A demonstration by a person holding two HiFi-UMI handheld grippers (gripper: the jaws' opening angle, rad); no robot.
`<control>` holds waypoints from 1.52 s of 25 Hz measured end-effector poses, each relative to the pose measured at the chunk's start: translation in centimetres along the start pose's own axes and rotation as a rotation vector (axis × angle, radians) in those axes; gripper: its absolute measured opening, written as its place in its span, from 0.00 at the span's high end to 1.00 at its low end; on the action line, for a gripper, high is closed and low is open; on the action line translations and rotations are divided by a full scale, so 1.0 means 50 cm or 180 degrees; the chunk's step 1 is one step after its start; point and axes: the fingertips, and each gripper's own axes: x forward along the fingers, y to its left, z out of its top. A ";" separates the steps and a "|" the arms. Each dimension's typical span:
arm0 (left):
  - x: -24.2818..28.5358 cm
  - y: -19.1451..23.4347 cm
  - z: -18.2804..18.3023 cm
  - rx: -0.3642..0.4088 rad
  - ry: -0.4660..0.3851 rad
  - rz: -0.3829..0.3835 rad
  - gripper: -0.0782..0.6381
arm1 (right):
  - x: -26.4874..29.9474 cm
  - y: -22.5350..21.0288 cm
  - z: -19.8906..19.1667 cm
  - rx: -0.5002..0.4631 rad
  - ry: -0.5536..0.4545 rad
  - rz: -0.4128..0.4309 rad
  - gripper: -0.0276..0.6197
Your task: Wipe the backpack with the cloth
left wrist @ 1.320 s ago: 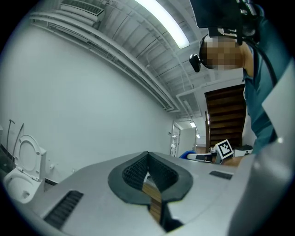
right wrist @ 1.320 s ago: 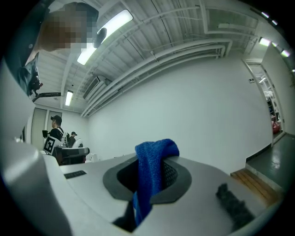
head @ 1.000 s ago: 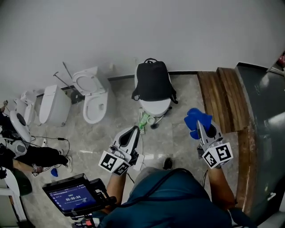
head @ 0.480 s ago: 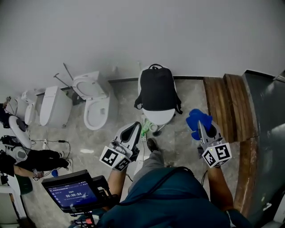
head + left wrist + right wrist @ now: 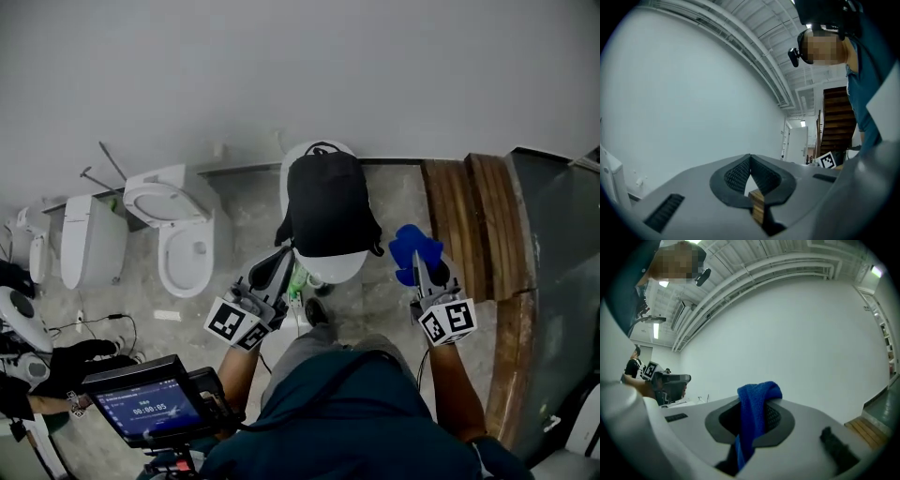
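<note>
- Overhead, in the head view, a black backpack [image 5: 328,211] stands at the middle of the frame on a white seat [image 5: 323,269], up against the wall.
- An open toilet [image 5: 178,239] sits to its left, and wooden steps [image 5: 469,220] run down the right side.
- The left gripper [image 5: 279,258] points at the backpack's lower left corner, just beside it.
- The right gripper [image 5: 418,267] is right of the backpack and apart from it, with a blue cloth [image 5: 411,246] bunched at its tips.
- In the left gripper view, the left gripper [image 5: 750,160] has its jaws pressed together with nothing between them, aimed at a bare white wall.
- In the right gripper view, the right gripper [image 5: 751,425] pinches the cloth [image 5: 757,397], which stands up above the jaws and hangs down between them.
</note>
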 end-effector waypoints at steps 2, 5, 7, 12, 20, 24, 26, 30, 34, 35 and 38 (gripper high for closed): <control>0.008 -0.005 0.000 0.0045 0.0008 -0.0079 0.89 | 0.002 -0.005 -0.017 0.0016 -0.0002 -0.0063 0.91; 0.059 0.072 -0.024 -0.0012 0.0061 -0.0074 0.89 | 0.105 -0.048 -0.084 0.0112 0.0180 -0.0140 0.91; 0.098 0.143 -0.054 -0.0114 0.0130 -0.0021 0.89 | 0.198 -0.089 -0.146 0.0200 0.0355 -0.0191 0.91; 0.142 0.216 -0.130 -0.0257 0.0338 0.0097 0.89 | 0.307 -0.170 -0.334 0.0505 0.0880 -0.0345 0.91; 0.208 0.325 -0.235 -0.0524 0.0454 0.0392 0.89 | 0.446 -0.287 -0.669 0.0998 0.1641 -0.0588 0.91; 0.214 0.367 -0.274 -0.0653 0.0497 0.0560 0.89 | 0.509 -0.316 -0.771 0.1499 0.1747 -0.0664 0.91; 0.215 0.385 -0.290 -0.0692 0.0535 0.0629 0.89 | 0.549 -0.319 -0.788 0.1662 0.1715 -0.0579 0.91; 0.223 0.424 -0.309 -0.0754 0.0549 0.0735 0.89 | 0.631 -0.358 -0.777 0.1826 0.1545 -0.0552 0.91; 0.228 0.440 -0.317 -0.0809 0.0531 0.0789 0.89 | 0.712 -0.397 -0.752 0.1804 0.1452 -0.0466 0.91; 0.228 0.442 -0.320 -0.0820 0.0528 0.0801 0.89 | 0.736 -0.405 -0.744 0.1769 0.1434 -0.0442 0.91; 0.221 0.450 -0.328 -0.0865 0.0516 0.0855 0.89 | 0.816 -0.416 -0.720 0.1660 0.1410 -0.0353 0.91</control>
